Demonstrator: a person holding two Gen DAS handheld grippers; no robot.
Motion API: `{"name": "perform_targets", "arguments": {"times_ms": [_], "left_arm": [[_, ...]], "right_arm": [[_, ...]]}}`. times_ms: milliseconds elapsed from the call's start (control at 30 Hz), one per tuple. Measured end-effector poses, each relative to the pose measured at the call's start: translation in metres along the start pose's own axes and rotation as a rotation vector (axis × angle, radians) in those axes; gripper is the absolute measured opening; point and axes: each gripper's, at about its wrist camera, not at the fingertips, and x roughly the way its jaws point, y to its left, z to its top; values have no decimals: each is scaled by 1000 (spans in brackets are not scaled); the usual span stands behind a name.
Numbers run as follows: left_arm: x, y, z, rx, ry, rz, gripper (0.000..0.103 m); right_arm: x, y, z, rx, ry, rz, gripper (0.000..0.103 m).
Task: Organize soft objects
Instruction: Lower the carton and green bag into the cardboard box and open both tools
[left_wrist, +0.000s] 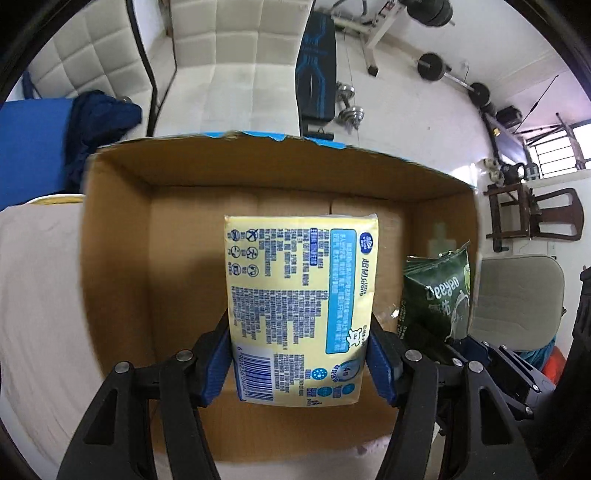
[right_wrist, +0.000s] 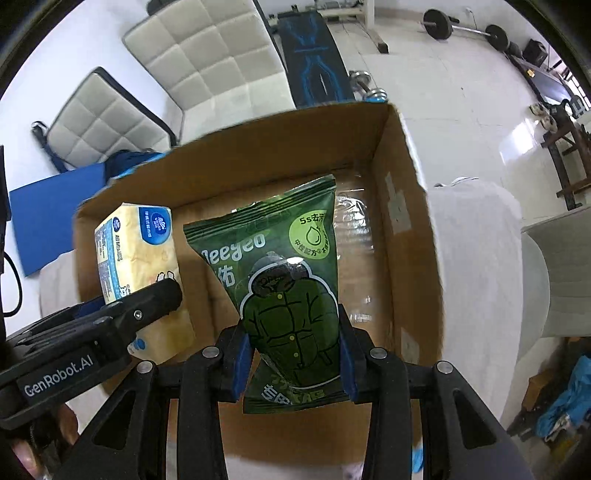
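My left gripper (left_wrist: 299, 354) is shut on a yellow tissue pack (left_wrist: 295, 306) with blue print, held upright over the open cardboard box (left_wrist: 118, 236). My right gripper (right_wrist: 293, 350) is shut on a green Deeyeo wipes pouch (right_wrist: 280, 288), also held over the box (right_wrist: 406, 206). The pouch shows at the right in the left wrist view (left_wrist: 436, 295). The tissue pack (right_wrist: 144, 251) and the left gripper's body (right_wrist: 92, 332) show at the left in the right wrist view. The box floor looks bare.
The box sits on a white cloth-covered surface (left_wrist: 40, 295). Behind it are white quilted cushions (left_wrist: 236, 66), a blue mat (left_wrist: 29, 147), dark blue cloth (left_wrist: 99, 122), a weight bench (left_wrist: 317, 74) and dumbbells (left_wrist: 351, 110). A grey chair (left_wrist: 517, 302) stands right.
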Motion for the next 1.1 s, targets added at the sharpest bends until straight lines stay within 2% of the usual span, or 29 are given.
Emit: {"name": "perform_targets", "arguments": {"times_ms": [200,433,500,533,567,667,700,833,1000,1033,1067,1100], "left_arm": [[39,-3,25,8,49,22,61],[58,-11,38,18,95,10,62],[60,-9,40,3,102,40,62],[60,-7,41,-12,107,51,63],[58,-7,40,-19,106,47,63],[49,-9,37,-16,85,56,64],[47,-11,36,-7,77,66,67],[30,-14,26,24,43,108,69],[9,-9,11,29,6,157,69],[5,-7,6,35,5,177,69],[2,-6,2,38,3,180,69],[-2,-4,-3,38,-1,183,81]], "right_arm": [[42,-4,22,-1,32,-34,41],[76,-6,39,-8,58,-36,43],[80,-6,40,-13,71,-20,51],[80,-8,39,-12,73,-15,65],[81,-10,39,-10,72,-14,72],[79,-11,36,-21,73,-17,73],[78,-9,35,-21,76,-20,73],[67,-2,30,-42,76,-31,85],[52,2,13,-79,102,-52,86],[49,2,9,-83,105,-57,91],[46,2,5,-90,104,-51,100],[42,4,2,-97,105,-50,103]]}}
